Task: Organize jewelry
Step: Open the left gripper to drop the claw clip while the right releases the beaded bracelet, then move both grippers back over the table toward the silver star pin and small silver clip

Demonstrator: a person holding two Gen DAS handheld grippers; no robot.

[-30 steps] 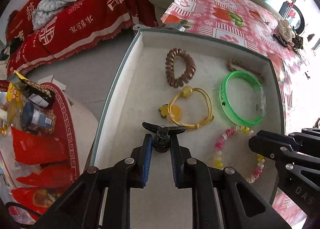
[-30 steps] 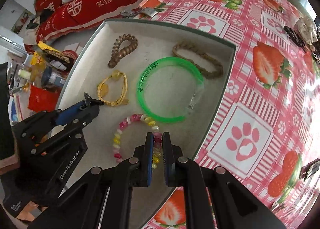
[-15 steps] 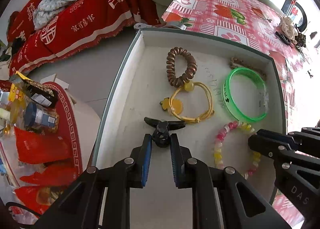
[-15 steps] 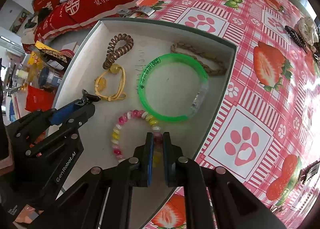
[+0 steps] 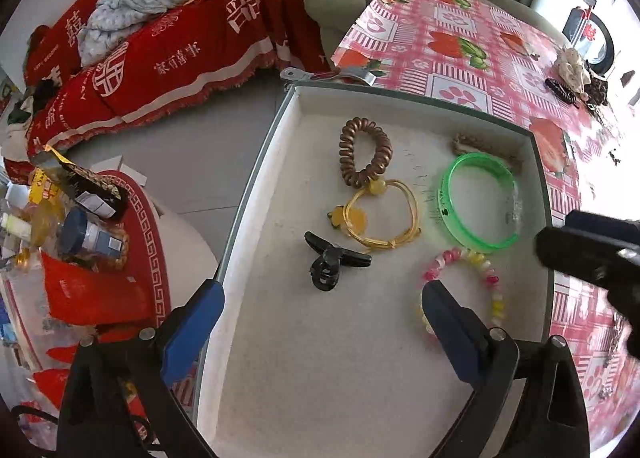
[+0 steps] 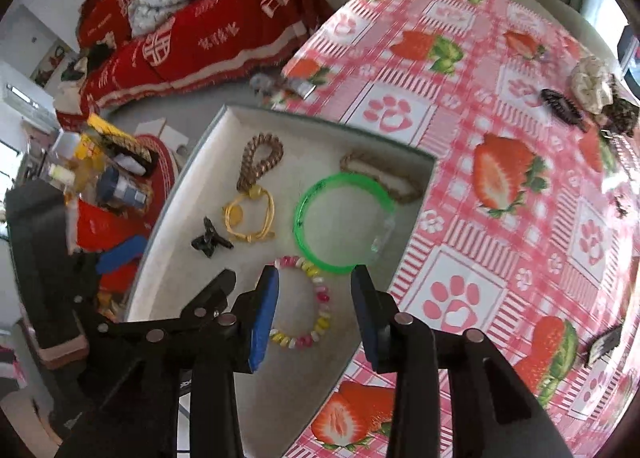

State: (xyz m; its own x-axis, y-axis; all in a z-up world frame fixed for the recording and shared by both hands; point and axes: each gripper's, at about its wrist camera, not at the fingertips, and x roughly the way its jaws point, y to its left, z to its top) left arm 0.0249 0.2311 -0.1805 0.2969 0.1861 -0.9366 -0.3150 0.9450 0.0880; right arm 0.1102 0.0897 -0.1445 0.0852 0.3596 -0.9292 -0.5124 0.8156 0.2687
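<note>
A white tray (image 5: pixel 256 186) (image 6: pixel 180 186) holds a black claw clip (image 5: pixel 330 264) (image 6: pixel 209 241), a yellow hair tie (image 5: pixel 380 218) (image 6: pixel 250 214), a brown coil tie (image 5: pixel 365 152) (image 6: pixel 260 164), a green bangle (image 5: pixel 478 200) (image 6: pixel 340 222), a braided band (image 5: pixel 468 142) (image 6: pixel 380 174) and a pink and yellow bead bracelet (image 5: pixel 486 278) (image 6: pixel 316 310). My left gripper (image 5: pixel 322 296) is open and empty, just short of the clip. My right gripper (image 6: pixel 314 282) is open and empty above the bead bracelet.
The tray lies on a strawberry tablecloth (image 6: pixel 500 162) at the table's left edge. More hair pieces (image 6: pixel 588 94) lie at the far right. A red sofa (image 5: pixel 160 38) and a low stand with bottles (image 5: pixel 80 234) are to the left.
My left gripper opened and let go of the black claw clip, which now lies in the tray. My right gripper opened too and released the bead bracelet, then drew back.
</note>
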